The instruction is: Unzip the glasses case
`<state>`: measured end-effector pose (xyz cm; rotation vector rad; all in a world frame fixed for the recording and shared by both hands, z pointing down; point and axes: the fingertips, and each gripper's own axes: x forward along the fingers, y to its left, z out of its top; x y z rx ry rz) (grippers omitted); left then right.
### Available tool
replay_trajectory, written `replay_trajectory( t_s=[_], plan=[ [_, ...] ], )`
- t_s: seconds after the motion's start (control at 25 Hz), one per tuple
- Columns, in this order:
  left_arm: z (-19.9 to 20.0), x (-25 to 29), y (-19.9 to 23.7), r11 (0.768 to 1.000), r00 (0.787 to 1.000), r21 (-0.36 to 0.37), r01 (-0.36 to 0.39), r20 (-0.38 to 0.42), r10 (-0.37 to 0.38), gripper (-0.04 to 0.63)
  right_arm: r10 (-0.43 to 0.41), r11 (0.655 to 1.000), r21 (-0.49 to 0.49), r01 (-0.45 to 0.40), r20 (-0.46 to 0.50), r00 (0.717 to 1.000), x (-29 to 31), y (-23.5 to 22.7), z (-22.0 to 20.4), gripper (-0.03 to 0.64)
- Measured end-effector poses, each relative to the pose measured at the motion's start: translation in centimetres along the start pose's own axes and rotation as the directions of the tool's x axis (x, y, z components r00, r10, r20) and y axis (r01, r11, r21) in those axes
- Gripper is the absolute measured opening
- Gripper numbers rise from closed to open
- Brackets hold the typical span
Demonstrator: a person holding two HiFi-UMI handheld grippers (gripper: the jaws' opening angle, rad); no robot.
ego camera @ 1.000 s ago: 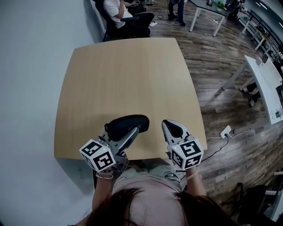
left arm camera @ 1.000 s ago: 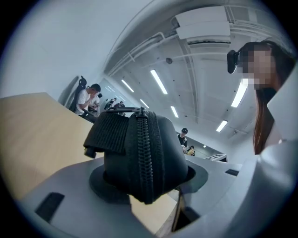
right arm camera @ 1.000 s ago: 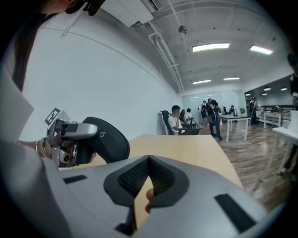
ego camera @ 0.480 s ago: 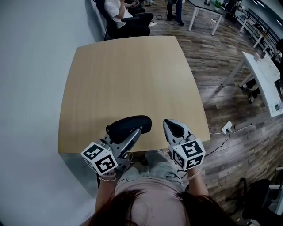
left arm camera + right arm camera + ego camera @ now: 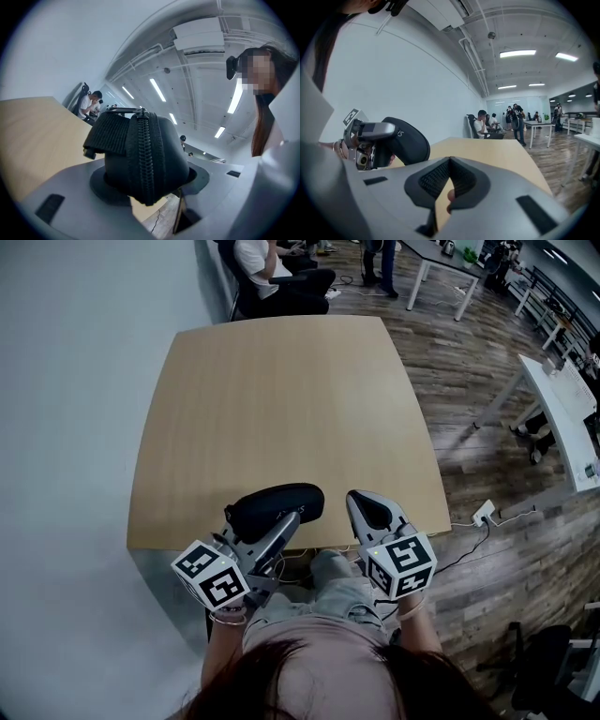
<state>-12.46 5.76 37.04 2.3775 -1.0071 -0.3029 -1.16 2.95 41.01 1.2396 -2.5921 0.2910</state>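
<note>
Left hand-held gripper [image 5: 284, 524] clamped across black glasses case [image 5: 274, 503], jaws spread wide by it; case held over near edge of table [image 5: 281, 399]; zipper [image 5: 147, 159] seen closed along visible end; right hand-held gripper [image 5: 366, 505] pressed together, nothing gripped, just beside case; wood floor [image 5: 469, 418] and seated person [image 5: 272, 268] seen beyond table.

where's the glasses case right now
In the head view the black zippered fabric glasses case is clamped in the left gripper over the near edge of the light wooden table, just left of the shut right gripper.
</note>
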Motion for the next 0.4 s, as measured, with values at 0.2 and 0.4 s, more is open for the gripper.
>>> replay_trajectory(
  t_s=[0.2,0.4],
  plan=[
    [-0.06,-0.65,0.11,1.000,1.000,0.012,-0.019,0.006,0.019,0.229,0.005,1.000,-0.009,-0.005,0.006,1.000,-0.05,0.51,-0.04,0.015],
    [-0.21,-0.56,0.00,1.000,1.000,0.009,-0.018,0.006,0.018,0.229,0.012,1.000,-0.007,-0.012,0.002,1.000,-0.11,0.65,-0.36,0.015]
  ],
)
